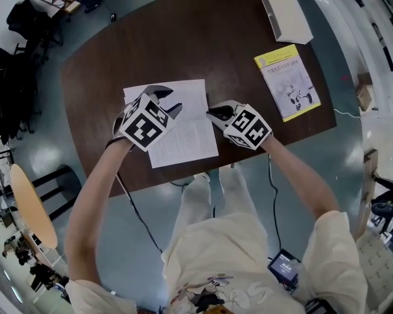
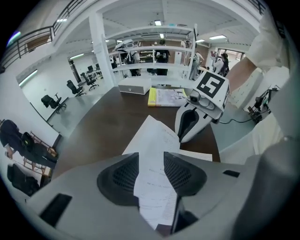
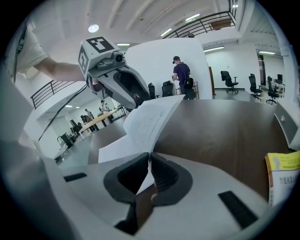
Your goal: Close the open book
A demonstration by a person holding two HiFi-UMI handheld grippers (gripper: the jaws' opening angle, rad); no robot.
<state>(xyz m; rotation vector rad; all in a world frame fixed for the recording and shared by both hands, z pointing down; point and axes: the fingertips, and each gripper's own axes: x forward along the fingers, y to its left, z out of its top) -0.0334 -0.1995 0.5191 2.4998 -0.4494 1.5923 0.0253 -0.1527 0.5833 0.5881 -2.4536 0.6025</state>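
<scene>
An open book point(image 1: 184, 132) with white printed pages lies on the dark brown table point(image 1: 123, 67). My left gripper point(image 1: 167, 101) hovers over its left half, pointing steeply down. In the left gripper view its jaws point(image 2: 151, 161) stand apart, with a page point(image 2: 157, 136) showing in the gap and the pads clear of it. My right gripper point(image 1: 212, 113) is at the book's right edge. In the right gripper view its pads point(image 3: 149, 164) are pinched on a thin page edge, and the right-hand pages point(image 3: 145, 119) rise at a slant.
A closed yellow book point(image 1: 287, 81) lies at the table's far right. A long white box point(image 1: 287, 18) sits at the far edge. Cables hang off the near edge by the person's legs. Office chairs and a round table point(image 1: 31, 205) stand on the floor to the left.
</scene>
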